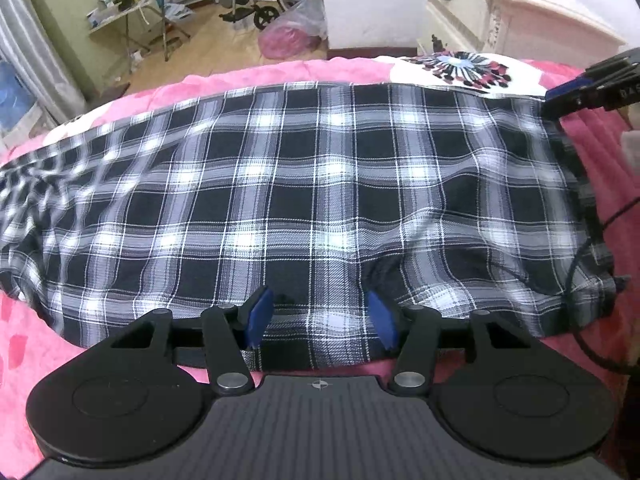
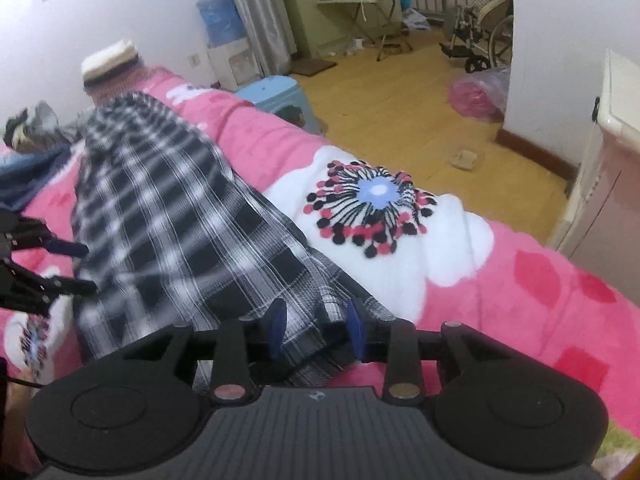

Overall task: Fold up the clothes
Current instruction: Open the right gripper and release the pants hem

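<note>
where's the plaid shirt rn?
The plaid shirt lies spread on the pink blanket, filling the middle of the left wrist view. In the right wrist view it runs along the left, beside the blanket's white flower patch.

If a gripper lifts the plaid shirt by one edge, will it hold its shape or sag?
The plaid shirt would likely sag: it lies rippled and creased on the pink blanket. It looks thin, so probably light. The fuzzy blanket may drag on it.

The plaid garment (image 2: 168,216) is motion-blurred; its far end (image 1: 24,184) runs off-frame.
</note>
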`<state>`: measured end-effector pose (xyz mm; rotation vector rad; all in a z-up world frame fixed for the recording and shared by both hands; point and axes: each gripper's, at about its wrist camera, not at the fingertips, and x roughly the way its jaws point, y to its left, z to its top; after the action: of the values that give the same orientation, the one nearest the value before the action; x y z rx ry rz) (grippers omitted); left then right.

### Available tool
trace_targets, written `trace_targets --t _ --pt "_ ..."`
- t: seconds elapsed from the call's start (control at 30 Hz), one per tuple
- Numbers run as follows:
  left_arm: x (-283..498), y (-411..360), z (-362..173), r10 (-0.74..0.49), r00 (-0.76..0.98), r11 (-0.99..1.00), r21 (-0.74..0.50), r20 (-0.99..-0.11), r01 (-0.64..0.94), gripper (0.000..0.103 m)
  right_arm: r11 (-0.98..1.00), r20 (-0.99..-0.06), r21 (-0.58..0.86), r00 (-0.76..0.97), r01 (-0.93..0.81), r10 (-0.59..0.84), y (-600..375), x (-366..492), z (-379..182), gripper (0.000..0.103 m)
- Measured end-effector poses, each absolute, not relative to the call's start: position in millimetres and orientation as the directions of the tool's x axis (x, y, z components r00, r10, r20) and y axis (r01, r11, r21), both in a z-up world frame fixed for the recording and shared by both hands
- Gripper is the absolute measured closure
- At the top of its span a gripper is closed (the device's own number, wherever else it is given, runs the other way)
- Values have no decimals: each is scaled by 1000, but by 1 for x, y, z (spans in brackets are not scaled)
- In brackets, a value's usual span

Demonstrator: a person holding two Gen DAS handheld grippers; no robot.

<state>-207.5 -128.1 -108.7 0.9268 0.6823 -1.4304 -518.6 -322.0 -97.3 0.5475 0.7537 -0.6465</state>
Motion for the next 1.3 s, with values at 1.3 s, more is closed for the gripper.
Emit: trace_targets --t 1.3 --pt "-220 -120 -104 -513 35 -88 93 -858 992 50 285 -661 700 745 655 -91 -229 -548 -142 74"
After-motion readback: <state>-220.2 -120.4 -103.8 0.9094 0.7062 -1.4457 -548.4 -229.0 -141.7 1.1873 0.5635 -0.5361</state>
